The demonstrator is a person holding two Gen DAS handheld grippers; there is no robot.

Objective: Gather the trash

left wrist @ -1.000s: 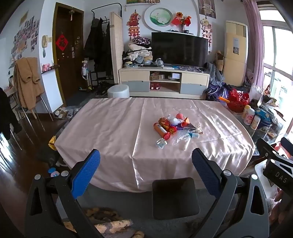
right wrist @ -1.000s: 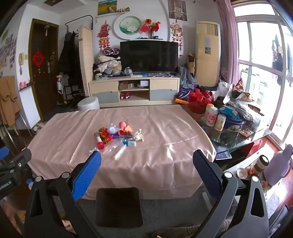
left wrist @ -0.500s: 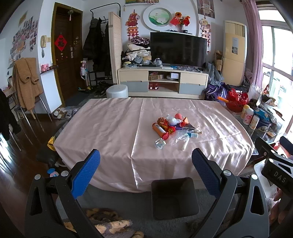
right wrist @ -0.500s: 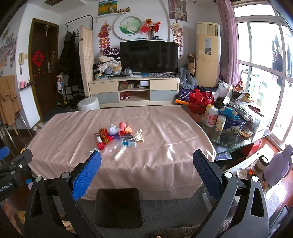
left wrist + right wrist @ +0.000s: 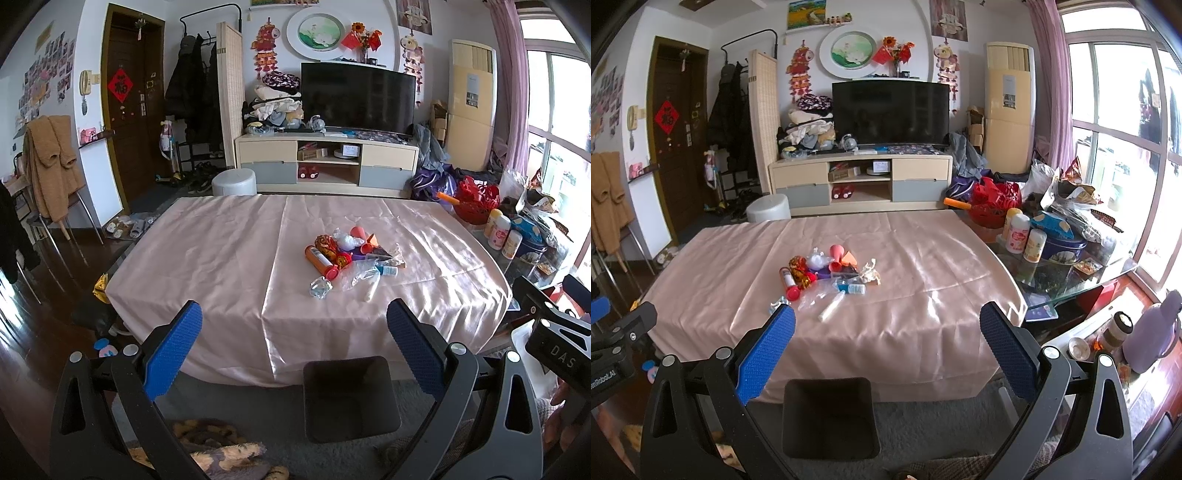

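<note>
You are holding the left gripper [image 5: 294, 328] and right gripper [image 5: 887, 332] spread wide and empty, both well short of the heap of mixed plastic trash [image 5: 347, 260] lying mid-way across the pink satin tablecloth [image 5: 221, 258]. Risk: the slick cloth is likely bunching under a low reach, scattering the orange cylindrical tube [image 5: 320, 261] and the clear crinkled wrapper [image 5: 320, 287] beside the heap, away from the black square bin [image 5: 351, 397] standing below the cloth's near edge.

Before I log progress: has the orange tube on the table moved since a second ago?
No. The orange tube lies in the same spot within the trash pile, red cap toward the table's near edge.

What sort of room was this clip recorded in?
Most likely a lived-in home living room: a television on a low media cabinet, coats by the entrance door, and a cloth-covered table holding the trash pile.
</note>
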